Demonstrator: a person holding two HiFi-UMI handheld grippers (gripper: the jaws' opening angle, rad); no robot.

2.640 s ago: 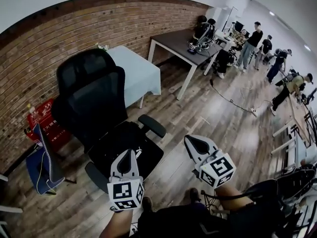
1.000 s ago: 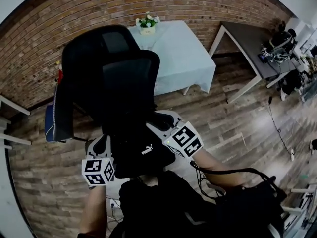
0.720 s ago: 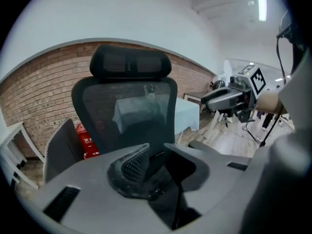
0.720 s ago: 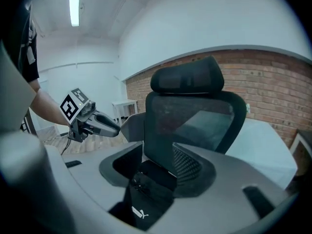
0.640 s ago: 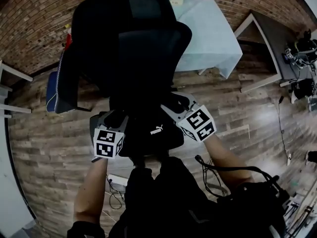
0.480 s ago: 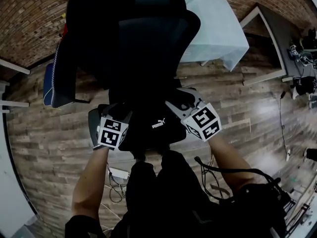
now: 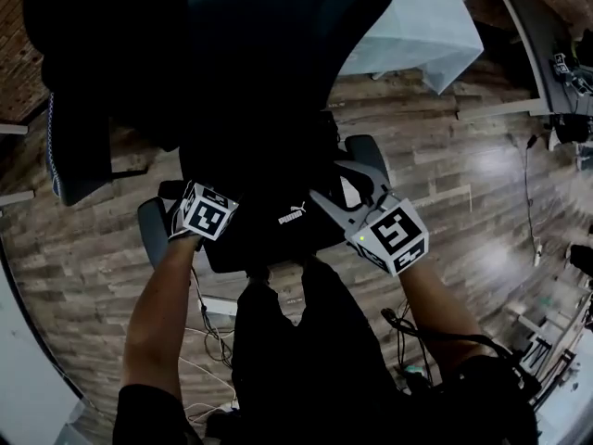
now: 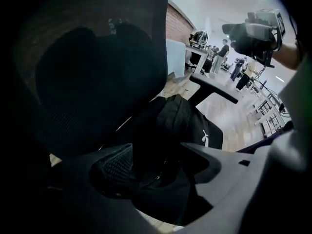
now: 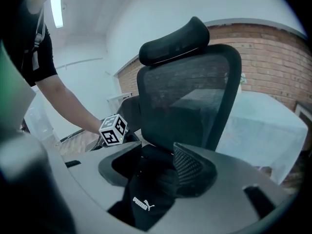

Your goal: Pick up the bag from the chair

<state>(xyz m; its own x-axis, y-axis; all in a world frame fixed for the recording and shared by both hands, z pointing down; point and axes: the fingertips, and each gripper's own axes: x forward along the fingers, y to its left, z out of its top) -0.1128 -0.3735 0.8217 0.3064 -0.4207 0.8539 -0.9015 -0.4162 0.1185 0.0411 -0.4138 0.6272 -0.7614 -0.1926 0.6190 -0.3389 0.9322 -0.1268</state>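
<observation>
A black bag [image 7: 292,218] with a white logo lies on the seat of a black mesh office chair [image 7: 269,54]. My left gripper [image 7: 215,219] points steeply down at the bag's left side. In the left gripper view its jaws have just been opening, and my left gripper [image 8: 161,165] stands open with the bag [image 8: 183,126] between the jaws. My right gripper [image 7: 350,191] is at the bag's right side, in front of the armrest [image 7: 366,151]. In the right gripper view my right gripper [image 9: 153,172] is also open, with the bag [image 9: 146,199] between its jaws.
A table with a pale cloth [image 7: 417,26] stands behind the chair at the right. A blue seat [image 7: 69,156] is at the left. Cables and a power strip [image 7: 220,306] lie on the wooden floor under the chair. People stand far off [image 8: 222,55].
Both grippers have sunk toward the seat and now flank the bag. The left one came down from the seat's left edge. The view tipped further down over the chair.
</observation>
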